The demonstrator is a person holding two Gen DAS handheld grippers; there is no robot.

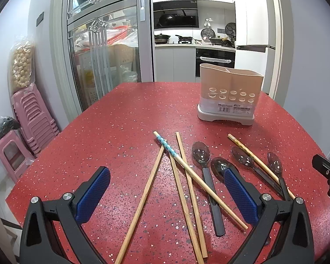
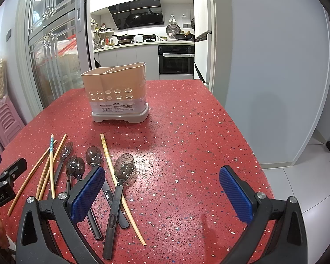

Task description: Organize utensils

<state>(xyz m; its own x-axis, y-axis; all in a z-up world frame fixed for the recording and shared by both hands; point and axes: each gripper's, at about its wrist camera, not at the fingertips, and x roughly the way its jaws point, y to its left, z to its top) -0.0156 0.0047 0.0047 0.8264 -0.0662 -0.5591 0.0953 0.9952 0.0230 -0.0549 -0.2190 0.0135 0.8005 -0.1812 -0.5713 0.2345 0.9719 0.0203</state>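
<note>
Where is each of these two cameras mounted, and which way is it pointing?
Left wrist view: sits on the left gripper, looking forward over the red speckled table at bamboo chopsticks and dark plastic spoons; its own blue-padded fingers show, plus the other gripper's tip at far right.
Right wrist view: sits on the right gripper, facing the same way; the left gripper shows at its left edge.
Both share the beige utensil holder and the kitchen beyond.
</note>
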